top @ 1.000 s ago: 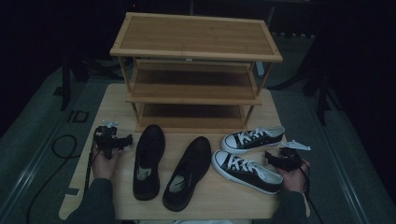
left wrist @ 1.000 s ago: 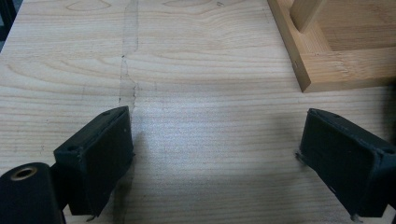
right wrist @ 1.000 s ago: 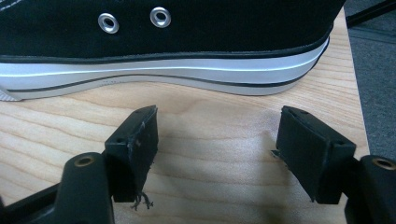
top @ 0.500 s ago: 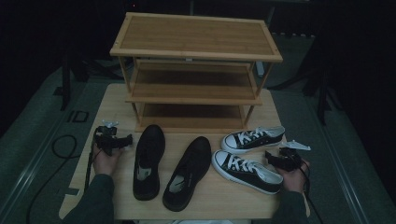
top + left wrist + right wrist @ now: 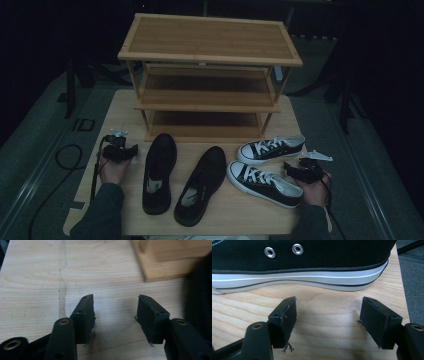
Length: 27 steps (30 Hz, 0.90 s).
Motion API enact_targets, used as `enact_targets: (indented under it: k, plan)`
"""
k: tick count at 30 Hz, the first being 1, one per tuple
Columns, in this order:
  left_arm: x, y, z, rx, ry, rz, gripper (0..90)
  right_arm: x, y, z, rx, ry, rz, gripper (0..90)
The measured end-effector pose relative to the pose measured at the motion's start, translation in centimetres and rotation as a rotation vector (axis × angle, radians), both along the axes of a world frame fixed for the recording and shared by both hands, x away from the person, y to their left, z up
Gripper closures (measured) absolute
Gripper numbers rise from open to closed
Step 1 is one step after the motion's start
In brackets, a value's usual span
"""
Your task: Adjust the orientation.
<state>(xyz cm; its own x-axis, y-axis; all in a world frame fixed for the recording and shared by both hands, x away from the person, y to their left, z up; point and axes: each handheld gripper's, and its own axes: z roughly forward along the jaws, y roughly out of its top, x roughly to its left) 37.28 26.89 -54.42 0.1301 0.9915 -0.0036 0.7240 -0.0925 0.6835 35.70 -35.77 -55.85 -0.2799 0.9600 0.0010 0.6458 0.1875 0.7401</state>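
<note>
Two black leather shoes [image 5: 159, 172] [image 5: 201, 184] lie side by side at the table's front centre. Right of them lie two black-and-white sneakers, one nearer [image 5: 263, 182] and one farther [image 5: 271, 148]. A three-tier wooden shoe rack [image 5: 207, 75] stands at the back. My left gripper [image 5: 131, 150] rests on the table just left of the black shoes, open and empty [image 5: 115, 307]; a black shoe's edge [image 5: 200, 290] blurs its right side. My right gripper [image 5: 290, 170] sits beside the near sneaker's heel, open and empty [image 5: 328, 311], facing the sneaker's side [image 5: 299, 262].
The rack's bottom foot [image 5: 170, 267] lies just ahead of the left gripper. The wooden table [image 5: 125, 107] ends close to the right hand; dark floor and cables [image 5: 62, 155] surround it. All three rack shelves are bare.
</note>
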Motion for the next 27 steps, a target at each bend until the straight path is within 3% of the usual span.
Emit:
enact_targets:
  k: [4, 5, 8, 27]
  plan:
    - [-0.4, -0.2, 0.7, -0.007, -0.011, -0.022, 51.0, 0.0, 0.0, 0.0, 0.002, 0.000, -0.001, 29.3]
    - [-1.2, -0.6, 2.0, 0.002, -0.022, -0.064, 51.4, 0.0, 0.0, 0.0, 0.000, 0.000, 0.000, 29.3]
    - [-2.0, -0.9, 3.1, -0.001, -0.031, -0.086, 51.9, 0.0, 0.0, 0.0, 0.000, 0.000, 0.000, 29.3]
    - [-5.8, -1.7, 7.9, -0.013, -0.057, -0.157, 50.9, 0.0, 0.0, 0.0, 0.000, 0.000, 0.000, 29.3]
